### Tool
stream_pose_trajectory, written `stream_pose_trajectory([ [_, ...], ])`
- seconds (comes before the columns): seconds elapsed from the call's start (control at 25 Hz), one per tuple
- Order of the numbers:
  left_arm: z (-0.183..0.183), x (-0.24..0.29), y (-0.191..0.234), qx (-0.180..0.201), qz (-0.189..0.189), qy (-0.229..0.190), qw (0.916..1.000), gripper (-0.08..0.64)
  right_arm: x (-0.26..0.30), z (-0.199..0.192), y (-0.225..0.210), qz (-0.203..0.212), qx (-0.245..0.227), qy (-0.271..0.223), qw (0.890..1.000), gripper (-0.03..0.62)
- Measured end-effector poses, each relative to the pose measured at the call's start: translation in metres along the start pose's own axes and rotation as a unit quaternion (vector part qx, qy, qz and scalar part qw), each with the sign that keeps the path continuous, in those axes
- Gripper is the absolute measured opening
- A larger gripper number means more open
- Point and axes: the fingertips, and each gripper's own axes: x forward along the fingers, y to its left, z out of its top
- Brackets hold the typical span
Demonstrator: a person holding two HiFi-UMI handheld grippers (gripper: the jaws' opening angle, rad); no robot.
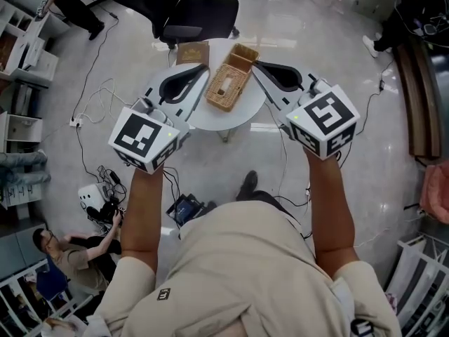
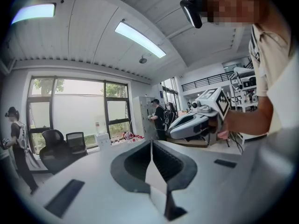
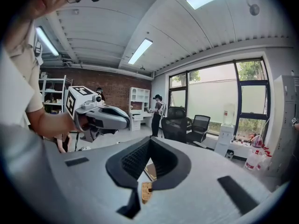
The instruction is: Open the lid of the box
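**Woven box lies between two closed grippers**

Head view: the woven box (image 1: 228,86) lies at the middle of a round white surface (image 1: 242,118). It is long and straw-coloured, in a tight basket weave, with a pale slot in its top. Its far end looks like a separate, darker section. I cannot tell whether that is the lid already tipped up. A flat brown square panel (image 1: 193,53) lies just left of the box's far end. The left gripper (image 1: 205,69) hangs just left of the box and the right gripper (image 1: 257,64) just right of its far end. Neither seems to touch it.

I judge the box light and fairly stiff with a little give. The weave looks rough enough for the pads to bite without slipping. On the smooth surface the body may slide or lift with the lid, so one gripper should steady the box's side. The other should pinch the lid's free edge, gently, since wicker strands can crack.

Left gripper view: the dark ribbed jaws are closed tip to tip with nothing between them. The box is out of sight here.

Right gripper view: these jaws also meet at their tips and hold nothing. A strip of the box's weave (image 3: 145,190) shows through the gap below them, with something smooth and brown just beyond it, likely the panel.
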Motion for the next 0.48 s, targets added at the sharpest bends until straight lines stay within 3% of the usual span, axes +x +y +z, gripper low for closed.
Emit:
stream_pose_trajectory([
  [0.48, -0.009, 0.056, 0.004, -0.006, 0.001, 0.003, 1.0, 0.014, 0.002, -0.023, -0.05, 0.008, 0.004, 0.012, 1.0, -0.008],
])
